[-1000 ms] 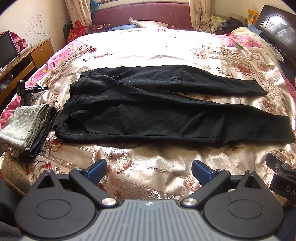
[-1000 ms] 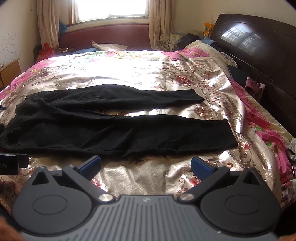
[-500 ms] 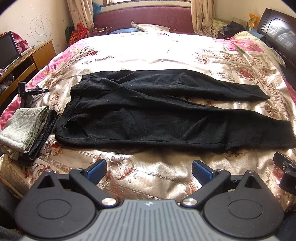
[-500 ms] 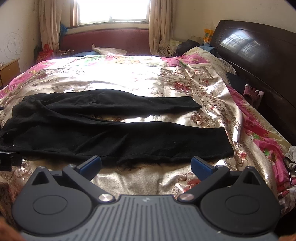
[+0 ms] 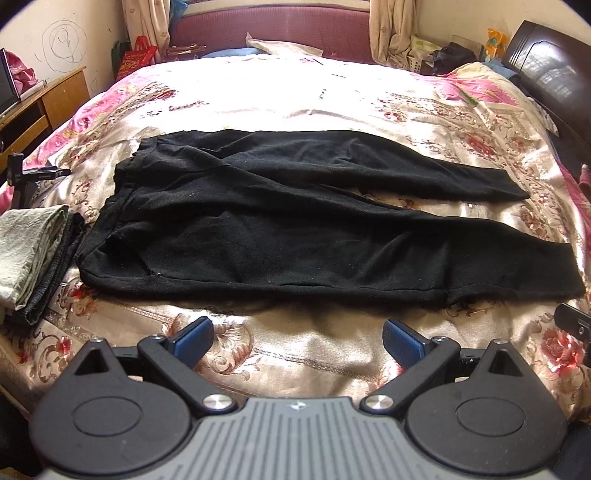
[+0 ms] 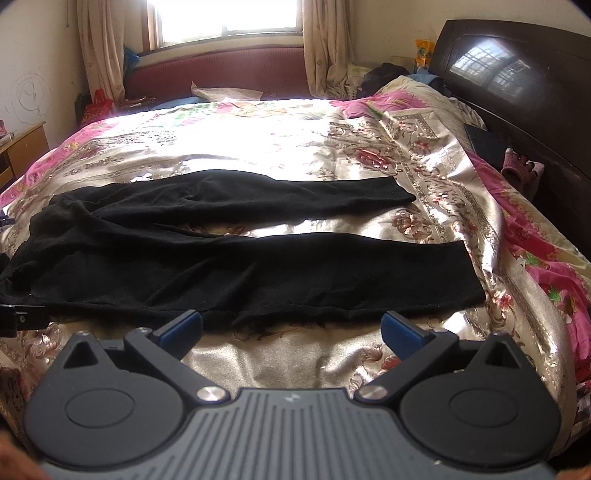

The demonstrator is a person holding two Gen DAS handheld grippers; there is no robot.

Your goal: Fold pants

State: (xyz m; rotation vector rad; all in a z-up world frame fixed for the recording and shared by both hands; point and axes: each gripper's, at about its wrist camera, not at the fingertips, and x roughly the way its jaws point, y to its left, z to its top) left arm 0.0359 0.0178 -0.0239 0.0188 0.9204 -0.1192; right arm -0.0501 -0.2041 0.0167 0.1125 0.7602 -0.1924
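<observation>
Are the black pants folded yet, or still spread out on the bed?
Spread out. The black pants lie flat on the bedspread, both legs apart with bedspread showing between them.

A floral satin bedspread [image 6: 295, 147] fills the room's middle. Bright window [image 6: 225, 14] at twelve o'clock, dark headboard [image 6: 517, 85] at two, wooden desk [image 5: 44, 107] at ten.

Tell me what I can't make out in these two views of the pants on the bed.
- Left wrist view: the near leg cuff of the pants is partly cut off by the fisheye edge on the right.
- Right wrist view: the waistband runs out of frame on the left, behind the left gripper.
- Left wrist view: the folded clothes are cropped by the left edge.
- Right wrist view: sunlight blows out the bedspread pattern.
</observation>
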